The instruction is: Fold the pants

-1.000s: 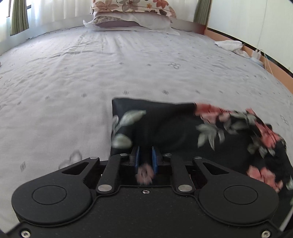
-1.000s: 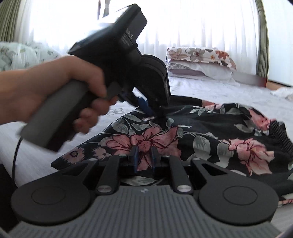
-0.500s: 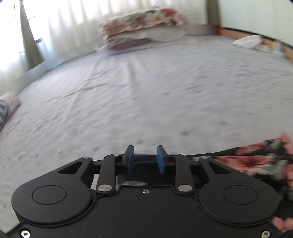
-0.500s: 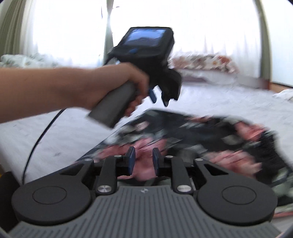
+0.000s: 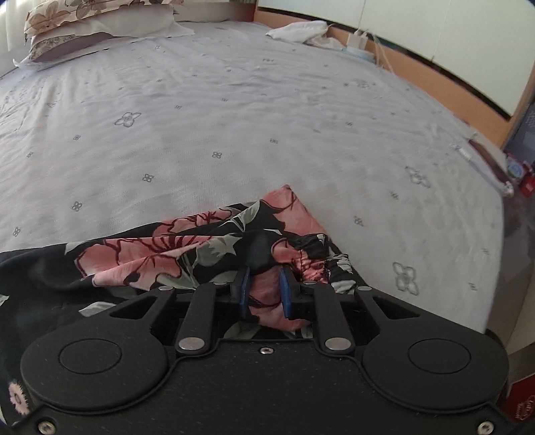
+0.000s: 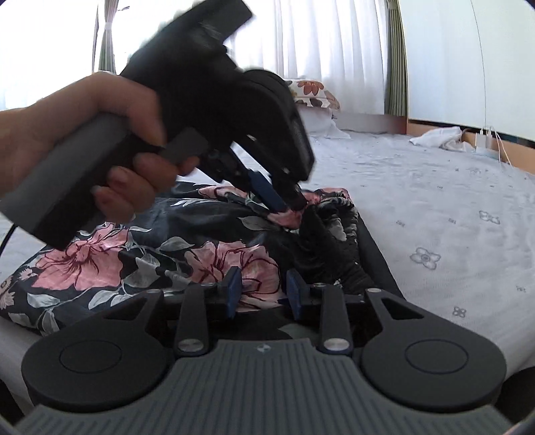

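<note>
Your bed (image 5: pixel 267 110) is wide and bare ahead, with the pants (image 6: pixel 140 247) bunched at its near edge. Your left gripper (image 5: pixel 264 294) has just been closing and pinches pink cloth. Your right gripper (image 6: pixel 262 296) has just been opening, nothing held. Pull slowly and flat. Pillows (image 5: pixel 83 30) sit far away; nothing blocks you.

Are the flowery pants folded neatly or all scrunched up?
Scrunched up. The pants lie bunched in loose creases on the bed, and the left gripper pinches a crumpled bit.
</note>
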